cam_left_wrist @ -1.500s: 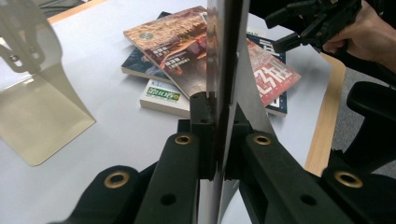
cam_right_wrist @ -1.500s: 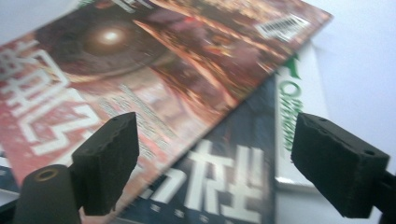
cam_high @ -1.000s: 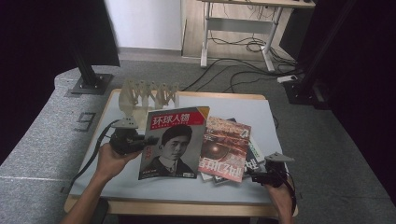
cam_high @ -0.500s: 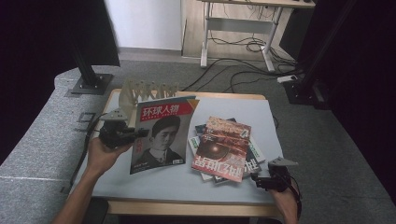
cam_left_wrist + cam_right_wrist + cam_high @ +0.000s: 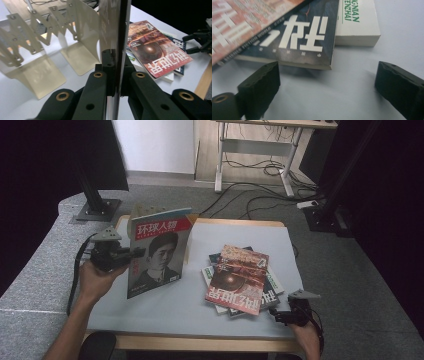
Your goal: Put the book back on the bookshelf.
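My left gripper (image 5: 134, 254) is clamped on the magazine (image 5: 159, 251), jaws pinched flat on its left edge, about halfway up. In the left gripper view the mag (image 5: 117, 37) runs edge-on between the pads, thin as a card, standing near upright. It's lifted w/ its top toward the rack (image 5: 37, 45) at the back-left of the table (image 5: 240, 235), bottom edge low, near the table; can't tell if it touches.

How it'll handle, my guess: light, glossy cover so prob. slippery, and floppy. Held at one edge only, the free side will want to sag or fan open. Spine side is the stiffest bit, so a grip there is better than on the loose page edge; which side I've got, can't tell for sure. Keep it vertical so gravity doesn't bend it, no fast swings. Not fragile, but pages crease if pinched at a corner.

Rack is thin metal w/ narrow slots, so the mag has to go in edge-first and straight, else it buckles on the dividers.

Right gripper (image 5: 287, 315) sits low at the front-right table edge, jaws wide apart, nothing between them; just ahead is the stack (image 5: 294, 37) of books. Those look thicker and stiffer, easier to nip by a corner overhanging the pile.
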`<state>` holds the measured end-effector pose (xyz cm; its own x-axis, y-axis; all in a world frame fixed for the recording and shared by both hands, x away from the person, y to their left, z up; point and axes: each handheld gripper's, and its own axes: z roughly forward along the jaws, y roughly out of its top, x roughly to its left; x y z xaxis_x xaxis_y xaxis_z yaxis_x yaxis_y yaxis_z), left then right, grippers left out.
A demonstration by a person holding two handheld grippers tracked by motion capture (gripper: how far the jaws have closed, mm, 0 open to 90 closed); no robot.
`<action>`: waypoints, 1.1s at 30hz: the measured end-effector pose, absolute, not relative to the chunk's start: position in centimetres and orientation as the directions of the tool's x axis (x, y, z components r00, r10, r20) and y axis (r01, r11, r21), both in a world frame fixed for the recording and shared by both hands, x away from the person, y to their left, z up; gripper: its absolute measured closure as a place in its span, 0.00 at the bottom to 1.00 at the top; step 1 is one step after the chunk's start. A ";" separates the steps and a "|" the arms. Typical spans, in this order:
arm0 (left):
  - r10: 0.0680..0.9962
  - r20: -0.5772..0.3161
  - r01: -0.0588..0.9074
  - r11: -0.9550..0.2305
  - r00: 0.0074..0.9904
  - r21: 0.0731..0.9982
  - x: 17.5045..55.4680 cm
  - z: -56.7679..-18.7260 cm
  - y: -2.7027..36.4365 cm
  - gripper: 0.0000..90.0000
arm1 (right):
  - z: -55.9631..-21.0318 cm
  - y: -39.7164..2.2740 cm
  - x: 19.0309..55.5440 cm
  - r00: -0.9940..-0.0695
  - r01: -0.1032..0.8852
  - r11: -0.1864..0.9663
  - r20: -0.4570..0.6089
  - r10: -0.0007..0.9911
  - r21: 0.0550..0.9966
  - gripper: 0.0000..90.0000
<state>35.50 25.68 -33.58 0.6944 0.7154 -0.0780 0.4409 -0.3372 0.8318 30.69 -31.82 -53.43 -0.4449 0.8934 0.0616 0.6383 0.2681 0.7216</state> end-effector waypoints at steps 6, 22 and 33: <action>0.745 -0.080 0.450 -0.310 0.663 0.837 35.6 -33.1 26.8 0.97 | -53.7 -31.4 30.5 -0.457 0.616 0.308 0.010 0.889 0.725 0.05; 0.815 -0.037 0.470 -0.295 0.578 0.832 36.3 -31.5 29.6 0.97 | -54.1 -31.3 30.4 -0.458 0.602 0.299 0.014 0.889 0.741 0.00; 0.851 -0.019 0.473 -0.273 0.525 0.838 37.1 -30.0 30.5 0.97 | -54.2 -31.3 30.4 -0.459 0.598 0.297 0.014 0.888 0.745 0.00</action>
<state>37.13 30.53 -30.04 0.5249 0.8509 -0.0188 0.4725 -0.2730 0.8380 30.38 -31.30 -54.18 -0.4591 0.8883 0.0141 0.5978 0.2971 0.7446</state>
